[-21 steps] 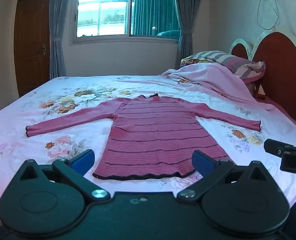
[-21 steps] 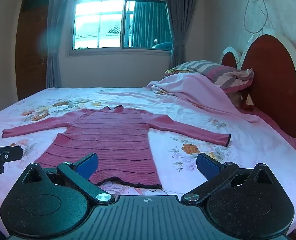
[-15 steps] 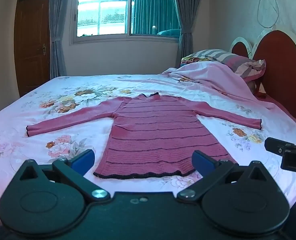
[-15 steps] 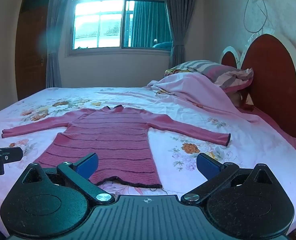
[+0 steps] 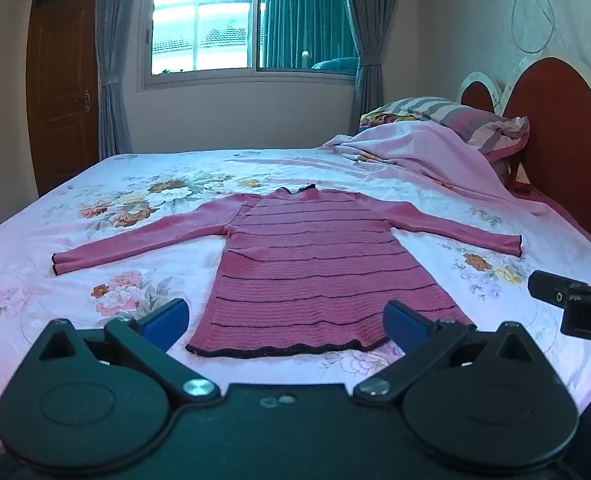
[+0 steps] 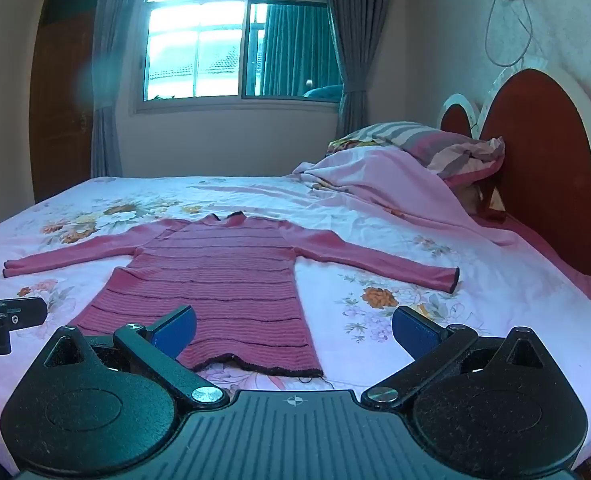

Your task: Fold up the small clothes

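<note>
On the floral bedsheet (image 5: 95, 240), in the left wrist view, the pink sweater (image 5: 315, 272) lies flat, sleeves spread, beyond the fully spread, empty left gripper (image 5: 285, 320); in the right wrist view, the right gripper (image 6: 293, 330) likewise stands wide apart, holding nothing, above the sweater's hem.

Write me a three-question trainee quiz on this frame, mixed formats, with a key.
1. True or false: the pink sweater lies spread flat on the bed, both sleeves out.
2. The left gripper is: A) shut on the hem, B) open and holding nothing, C) out of view.
3. Fill in: the right gripper has its jaws ____.

Key: 1 true; 2 B; 3 open.
</note>
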Motion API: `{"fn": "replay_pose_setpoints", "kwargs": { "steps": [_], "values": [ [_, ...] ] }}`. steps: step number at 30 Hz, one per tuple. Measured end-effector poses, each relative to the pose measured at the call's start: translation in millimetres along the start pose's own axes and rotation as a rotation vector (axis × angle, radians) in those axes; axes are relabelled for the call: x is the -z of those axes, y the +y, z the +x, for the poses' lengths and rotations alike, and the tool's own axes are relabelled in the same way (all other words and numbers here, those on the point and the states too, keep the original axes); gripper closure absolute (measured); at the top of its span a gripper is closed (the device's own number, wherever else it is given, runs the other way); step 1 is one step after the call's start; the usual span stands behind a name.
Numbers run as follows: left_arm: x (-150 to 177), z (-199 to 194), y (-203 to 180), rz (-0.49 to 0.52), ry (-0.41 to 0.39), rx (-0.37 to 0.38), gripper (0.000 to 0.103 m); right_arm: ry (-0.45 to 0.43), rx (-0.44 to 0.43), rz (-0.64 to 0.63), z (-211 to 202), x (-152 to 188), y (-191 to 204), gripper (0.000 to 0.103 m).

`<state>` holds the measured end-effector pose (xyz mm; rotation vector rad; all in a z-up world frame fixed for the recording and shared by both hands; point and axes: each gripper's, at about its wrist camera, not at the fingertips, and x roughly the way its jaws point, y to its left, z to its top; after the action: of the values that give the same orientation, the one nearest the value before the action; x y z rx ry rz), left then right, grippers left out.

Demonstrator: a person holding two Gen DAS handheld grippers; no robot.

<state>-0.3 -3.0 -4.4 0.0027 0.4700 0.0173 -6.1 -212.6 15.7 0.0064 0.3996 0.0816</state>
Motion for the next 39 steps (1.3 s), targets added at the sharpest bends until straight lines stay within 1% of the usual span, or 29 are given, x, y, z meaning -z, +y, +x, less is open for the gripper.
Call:
{"fn": "replay_pose_setpoints", "kwargs": {
  "steps": [39],
  "values": [
    [-0.9, 1.2, -2.4, 0.010, 0.003, 0.001, 0.001, -0.012, 0.004, 0.003, -3.9, -2.9, 1.7, 0.000]
  ]
}}
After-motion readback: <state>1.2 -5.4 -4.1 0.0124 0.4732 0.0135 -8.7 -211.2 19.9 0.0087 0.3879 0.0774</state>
